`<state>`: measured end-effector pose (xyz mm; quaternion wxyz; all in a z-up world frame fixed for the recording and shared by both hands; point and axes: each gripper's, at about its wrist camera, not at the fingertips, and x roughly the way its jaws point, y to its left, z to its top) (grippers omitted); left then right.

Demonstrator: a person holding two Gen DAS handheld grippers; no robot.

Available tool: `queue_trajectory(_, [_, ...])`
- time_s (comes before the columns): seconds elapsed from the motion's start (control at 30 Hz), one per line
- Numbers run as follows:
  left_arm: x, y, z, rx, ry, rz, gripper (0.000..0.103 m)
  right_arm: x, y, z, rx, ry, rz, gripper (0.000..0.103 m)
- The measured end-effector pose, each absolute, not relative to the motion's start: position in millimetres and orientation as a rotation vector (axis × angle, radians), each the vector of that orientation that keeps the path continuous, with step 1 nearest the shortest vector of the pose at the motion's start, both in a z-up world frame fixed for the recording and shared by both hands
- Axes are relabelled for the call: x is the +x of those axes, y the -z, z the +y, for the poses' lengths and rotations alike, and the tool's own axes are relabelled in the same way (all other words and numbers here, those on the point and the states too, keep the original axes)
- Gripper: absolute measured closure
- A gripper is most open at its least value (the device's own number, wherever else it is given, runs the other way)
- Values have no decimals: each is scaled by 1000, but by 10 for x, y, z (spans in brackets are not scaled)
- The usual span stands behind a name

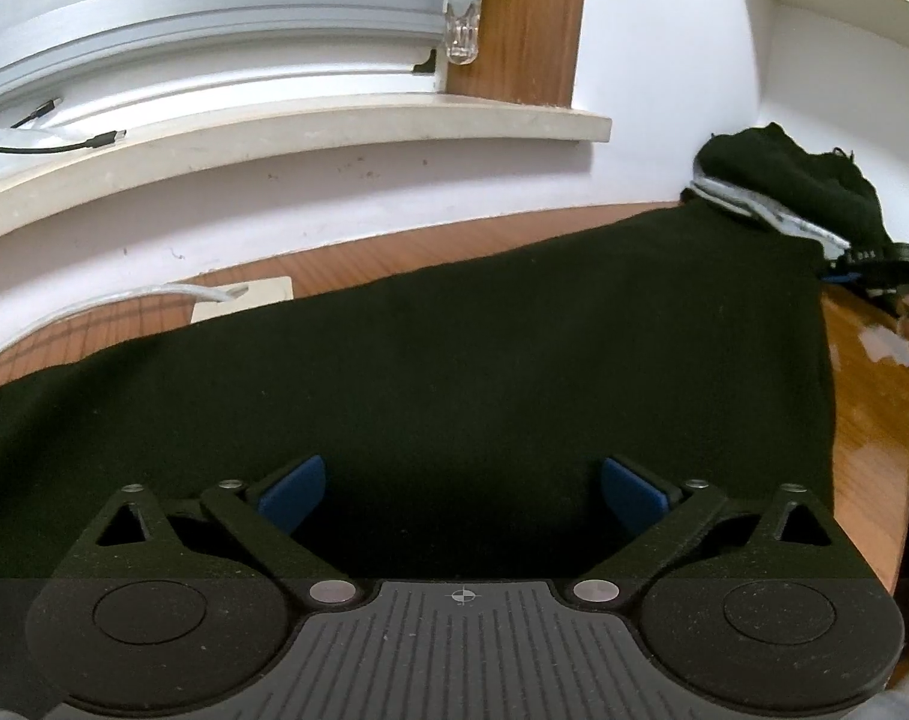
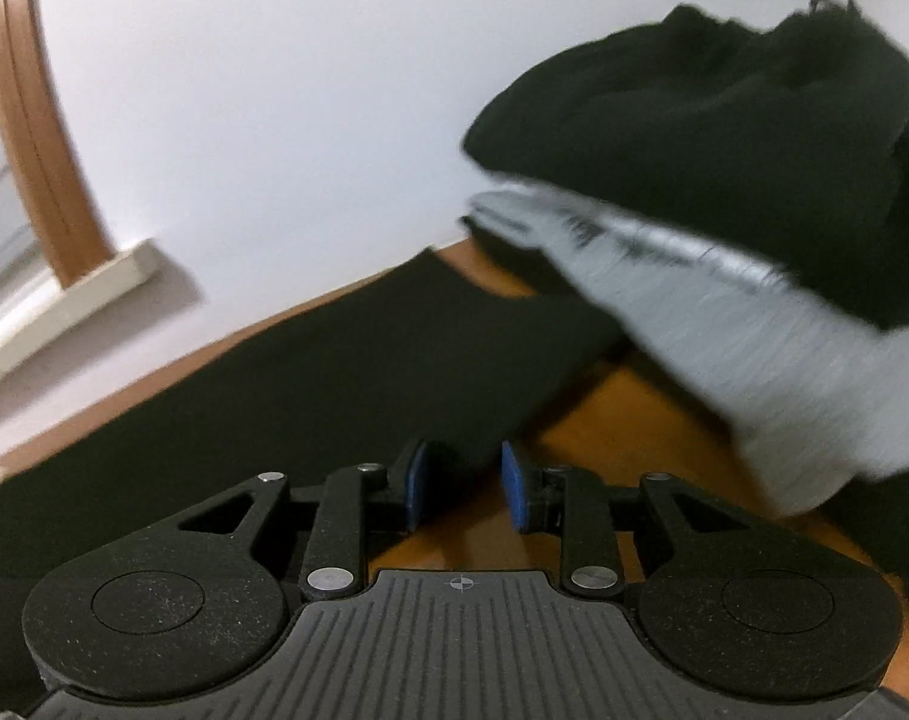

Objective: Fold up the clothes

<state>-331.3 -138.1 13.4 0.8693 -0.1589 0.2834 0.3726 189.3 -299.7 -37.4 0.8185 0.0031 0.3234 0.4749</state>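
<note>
Left wrist view: the flat black soft cloth (image 1: 454, 360) lies spread on the wooden desk (image 1: 862, 408), light and limp; left gripper (image 1: 461, 495) fingers wide above it. Right gripper (image 2: 461, 483) fingers narrow, empty, at the cloth's near right corner, the best hold.

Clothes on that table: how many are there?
3 visible: a black garment spread flat, and a grey one beneath a black one piled far right. More may be hidden.

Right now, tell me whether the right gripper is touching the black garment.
Cannot tell. In the right wrist view the right gripper has its pads parted around the black garment edge, but blur hides any contact or gap.
</note>
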Motion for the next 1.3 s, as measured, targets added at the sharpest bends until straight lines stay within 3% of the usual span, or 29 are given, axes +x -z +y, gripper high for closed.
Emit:
queue_trajectory(0.1, [-3313, -136, -1386, -331, -782, 595, 3, 1833, 354, -2907, 6, -1005, 676, 76])
queue_trajectory(0.13, [-3312, -136, -1387, -331, -782, 594, 3, 1825, 344, -2882, 3, -1000, 669, 96])
queue_trajectory(0.17, [-3313, -135, -1386, -332, -782, 593, 2, 1805, 315, -2901, 6, -991, 641, 101])
queue_trajectory(0.3, [-3310, -132, -1380, -338, -782, 591, 2, 1765, 170, -3025, 43, -957, 539, 101])
queue_trajectory(0.6, [-3204, -127, -1447, -275, -769, 631, 0, 1936, 395, -2952, -8, -925, 638, 99])
queue_trajectory(0.9, [-2527, -287, -1656, -147, -623, 643, 2, 2083, 476, -2967, -1, -919, 660, 87])
queue_trajectory(1.0, [-2165, -270, -1737, -97, -556, 664, 9, 2069, 492, -2962, -9, -924, 650, 86])
queue_trajectory(1.1, [-1908, -164, -1808, -55, -504, 702, 34, 2012, 502, -2943, -46, -932, 628, 81])
queue_trajectory(1.17, [-1842, -114, -1860, -57, -482, 695, 39, 1980, 503, -2920, -68, -941, 617, 76])
queue_trajectory(1.23, [-1817, -107, -1918, -67, -449, 691, 52, 1975, 502, -2921, -70, -946, 615, 75])
queue_trajectory(1.3, [-1814, -138, -1968, -62, -439, 684, 55, 1990, 505, -2936, -54, -949, 620, 75])
